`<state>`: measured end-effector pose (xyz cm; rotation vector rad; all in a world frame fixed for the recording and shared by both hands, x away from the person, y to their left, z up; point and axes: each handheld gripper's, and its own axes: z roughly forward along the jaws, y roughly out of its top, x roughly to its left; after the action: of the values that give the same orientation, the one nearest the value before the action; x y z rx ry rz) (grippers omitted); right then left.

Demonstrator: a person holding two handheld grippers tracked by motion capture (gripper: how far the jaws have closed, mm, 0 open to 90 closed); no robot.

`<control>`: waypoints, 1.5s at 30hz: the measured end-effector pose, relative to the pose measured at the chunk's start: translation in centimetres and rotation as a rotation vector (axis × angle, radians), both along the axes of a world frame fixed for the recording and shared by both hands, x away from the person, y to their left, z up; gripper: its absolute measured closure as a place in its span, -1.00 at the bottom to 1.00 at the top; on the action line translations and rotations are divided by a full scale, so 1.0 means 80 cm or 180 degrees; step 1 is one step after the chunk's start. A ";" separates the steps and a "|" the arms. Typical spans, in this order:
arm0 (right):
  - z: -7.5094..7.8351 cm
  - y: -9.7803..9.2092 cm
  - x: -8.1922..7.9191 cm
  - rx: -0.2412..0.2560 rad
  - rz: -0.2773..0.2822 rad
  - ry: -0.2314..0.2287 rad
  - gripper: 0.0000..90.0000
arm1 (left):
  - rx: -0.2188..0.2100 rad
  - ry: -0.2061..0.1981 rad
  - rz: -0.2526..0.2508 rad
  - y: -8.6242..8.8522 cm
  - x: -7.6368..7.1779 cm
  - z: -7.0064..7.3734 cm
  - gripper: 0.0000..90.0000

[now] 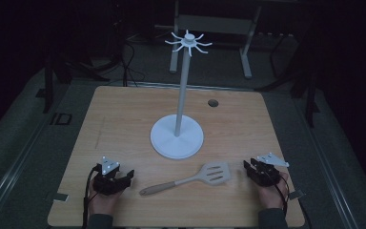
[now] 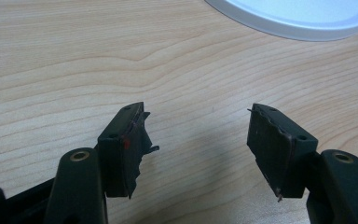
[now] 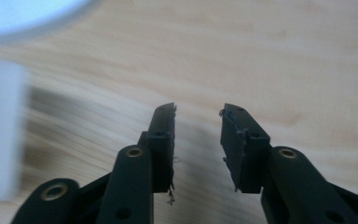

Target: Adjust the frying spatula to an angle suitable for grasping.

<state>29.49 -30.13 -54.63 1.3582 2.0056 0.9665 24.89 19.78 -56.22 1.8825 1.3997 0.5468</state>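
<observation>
Between the two empty, parted claws, left and right, lies a spatula.

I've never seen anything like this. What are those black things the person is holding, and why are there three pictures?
No robot here: a person holds hand-operated black tongs in each hand, the left tongs and the right tongs. One picture comes from a camera above the light wooden table. The other two come from small cameras riding on each pair of tongs, looking along their jaws. On the table stand a white pole stand with a round base and hooks on top and a pale slotted spatula with a wooden handle. Both tongs are open and hold nothing.
</observation>
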 end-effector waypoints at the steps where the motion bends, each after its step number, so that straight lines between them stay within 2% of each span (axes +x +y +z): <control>1: 0.000 0.000 0.000 0.0000 0.0000 0.0000 0.35 | 0.0000 0.0000 0.0000 0.000 0.000 0.000 -0.16; 2: 0.011 0.006 -0.004 0.0021 0.0003 -0.0063 0.27 | -0.0008 -0.0003 0.0006 0.000 0.000 0.000 -0.16; 3: 0.011 0.006 -0.004 0.0021 0.0003 -0.0063 0.27 | -0.0013 -0.0004 0.0009 0.001 0.000 0.000 -0.16; 5: 0.024 0.015 -0.007 0.0011 0.0089 -0.0050 0.22 | -0.0009 0.0005 0.0005 0.001 0.001 0.000 -0.17; 8: 0.032 0.026 -0.009 -0.0093 0.0195 -0.0026 0.37 | -0.0004 0.0005 0.0005 0.000 0.001 -0.001 -0.16; 10: 0.034 0.030 -0.009 -0.0107 0.0250 -0.0012 0.41 | -0.0010 0.0004 0.0005 0.000 0.001 -0.001 -0.16; 11: 0.039 0.039 -0.009 -0.0149 0.0360 0.0018 0.49 | -0.0014 0.0004 0.0010 0.001 0.000 0.000 -0.16; 12: 0.041 0.043 -0.009 -0.0161 0.0397 0.0028 0.53 | -0.0016 0.0003 0.0010 0.001 0.000 0.000 -0.16; 19: 0.056 0.073 -0.001 -0.0241 0.0812 0.0091 0.66 | -0.0024 -0.0009 0.0026 0.002 0.000 0.000 -0.16; 21: 0.059 0.083 0.002 -0.0263 0.0985 0.0125 0.71 | -0.0022 -0.0006 0.0025 0.002 0.000 0.000 -0.17; 23: 0.060 0.091 0.005 -0.0299 0.1100 0.0128 0.79 | -0.0020 -0.0008 0.0021 0.002 0.000 0.000 -0.16; 24: 0.060 0.091 0.005 -0.0299 0.1100 0.0128 0.79 | -0.0020 -0.0008 0.0021 0.002 0.000 0.000 -0.16; 25: 0.060 0.101 0.008 -0.0355 0.1214 0.0157 0.86 | -0.0021 -0.0008 0.0019 0.002 0.000 0.000 -0.16; 28: 0.058 0.113 0.013 -0.0451 0.1324 0.0197 0.89 | -0.0024 -0.0007 0.0018 0.002 0.000 0.000 -0.17; 39: 0.043 0.147 0.021 -0.0577 0.1500 0.0301 0.84 | -0.0024 -0.0007 0.0016 0.002 0.000 0.000 -0.16; 42: 0.040 0.151 0.021 -0.0608 0.1521 0.0328 0.85 | -0.0024 -0.0008 0.0017 0.002 0.000 0.000 -0.17; 45: 0.033 0.152 0.022 -0.0600 0.1526 0.0396 0.96 | -0.0025 -0.0010 0.0016 0.002 0.000 0.001 -0.16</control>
<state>31.23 -17.98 -51.97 0.8703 2.5119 0.8732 24.91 19.92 -56.17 1.8716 1.4029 0.5455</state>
